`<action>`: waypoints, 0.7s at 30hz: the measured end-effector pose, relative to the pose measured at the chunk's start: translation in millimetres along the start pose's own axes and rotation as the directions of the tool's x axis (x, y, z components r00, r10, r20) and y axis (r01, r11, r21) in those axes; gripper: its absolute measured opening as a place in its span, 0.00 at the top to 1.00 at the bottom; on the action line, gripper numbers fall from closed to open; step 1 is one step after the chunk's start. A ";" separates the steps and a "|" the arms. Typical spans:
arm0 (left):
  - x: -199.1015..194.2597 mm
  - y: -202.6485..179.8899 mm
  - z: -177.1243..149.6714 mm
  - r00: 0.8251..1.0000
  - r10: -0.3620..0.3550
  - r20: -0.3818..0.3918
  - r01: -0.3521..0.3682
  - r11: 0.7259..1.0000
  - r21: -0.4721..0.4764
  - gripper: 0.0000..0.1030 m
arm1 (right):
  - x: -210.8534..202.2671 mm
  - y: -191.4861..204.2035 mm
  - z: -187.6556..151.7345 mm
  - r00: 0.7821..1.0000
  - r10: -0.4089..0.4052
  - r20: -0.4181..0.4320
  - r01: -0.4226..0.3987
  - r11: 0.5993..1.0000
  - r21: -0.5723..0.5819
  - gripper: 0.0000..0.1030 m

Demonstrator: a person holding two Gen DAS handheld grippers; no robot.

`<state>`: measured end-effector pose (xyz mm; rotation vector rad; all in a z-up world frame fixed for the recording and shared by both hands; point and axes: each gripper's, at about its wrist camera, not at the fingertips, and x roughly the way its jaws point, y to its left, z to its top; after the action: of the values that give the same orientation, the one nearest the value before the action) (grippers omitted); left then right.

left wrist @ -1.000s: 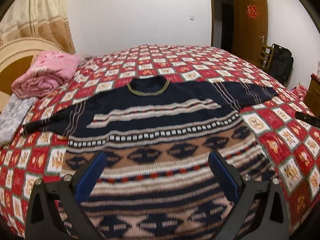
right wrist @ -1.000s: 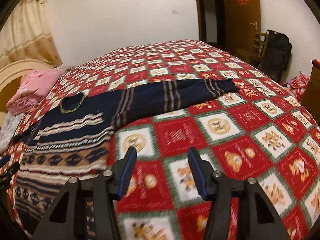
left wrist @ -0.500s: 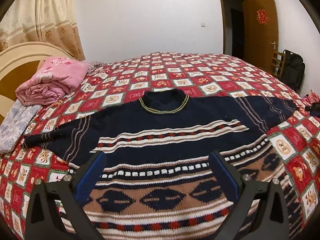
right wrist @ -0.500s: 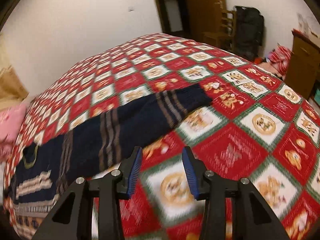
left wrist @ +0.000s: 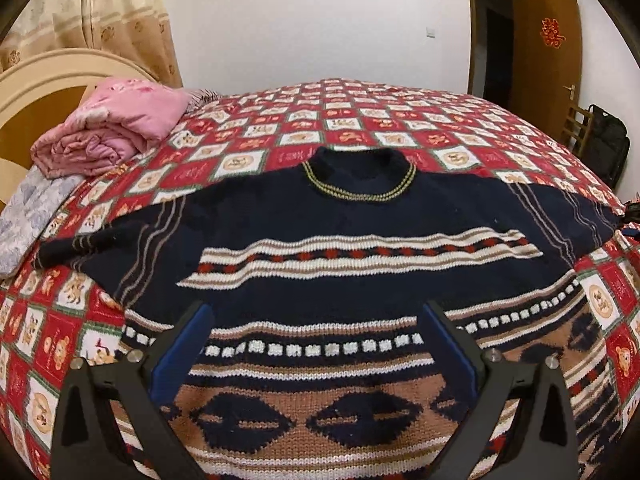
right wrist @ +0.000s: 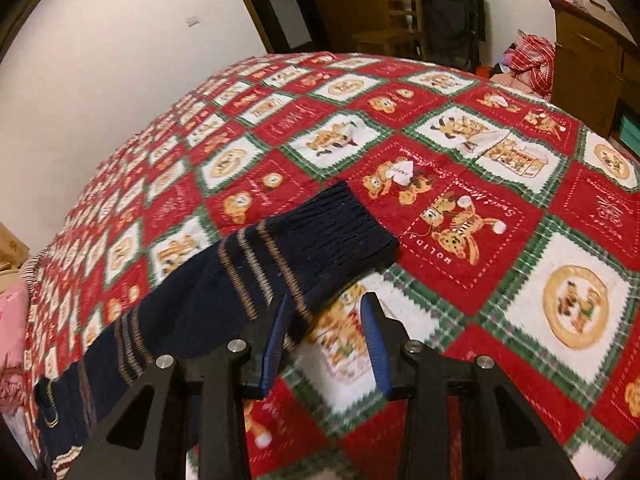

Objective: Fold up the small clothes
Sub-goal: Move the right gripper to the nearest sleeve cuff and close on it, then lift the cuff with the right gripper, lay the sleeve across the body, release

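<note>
Blue-padded, the right gripper [right wrist: 326,312] has swung from bare quilt across to the sweater's sleeve [right wrist: 308,244]; its jaws have narrowed but stand apart, pressing nothing, the cuff's near edge just ahead of the left pad. A pinch on that cuff looks imminent, likely the first fold inward. The left gripper [left wrist: 316,320] has eased forward over the sweater [left wrist: 360,248], jaws wide and empty. That sweater lies flat, sleeves outspread, on the red patchwork quilt [left wrist: 360,120].
</note>
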<state>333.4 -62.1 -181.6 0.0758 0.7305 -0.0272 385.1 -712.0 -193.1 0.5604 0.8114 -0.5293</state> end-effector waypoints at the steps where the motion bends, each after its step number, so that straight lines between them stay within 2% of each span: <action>1: 1.0 -1.0 -0.8 1.000 0.002 0.000 -0.002 1.000 0.001 0.00 | 2.8 -1.9 1.3 1.000 -0.003 0.000 0.003 1.000 0.006 0.62; 5: 5.3 -3.4 -2.3 1.000 0.008 -0.008 -0.008 1.000 0.004 0.00 | 14.0 -0.1 7.8 0.999 -0.025 0.026 0.025 1.000 -0.006 0.62; 6: 6.5 -3.8 -2.8 1.000 0.009 -0.011 -0.009 1.000 0.007 0.00 | 16.1 0.8 9.6 0.999 -0.031 0.036 0.031 0.999 -0.011 0.67; 7: 7.9 -4.4 -3.4 1.000 0.011 -0.016 -0.011 1.000 0.009 0.00 | 19.0 1.8 11.9 0.998 -0.039 0.041 0.040 0.999 -0.022 0.80; 10: 11.6 -3.5 -6.6 0.999 0.009 -0.031 -0.009 1.000 0.005 0.00 | 23.1 8.5 14.3 0.998 -0.048 0.045 0.051 0.996 -0.073 0.89; 16: 15.3 0.1 -10.3 0.998 0.024 -0.055 -0.024 1.000 -0.002 0.00 | 0.6 38.3 6.3 0.992 -0.029 0.121 0.054 0.976 -0.211 0.91; 21: 10.7 -0.3 -10.4 0.999 -0.004 -0.052 0.003 1.000 -0.010 0.00 | -31.6 80.3 -8.7 0.986 0.055 0.160 -0.001 0.948 -0.318 0.92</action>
<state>334.3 -61.6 -196.5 0.0663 0.7823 -0.0254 412.9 -640.6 -152.4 0.2263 0.7089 -0.4022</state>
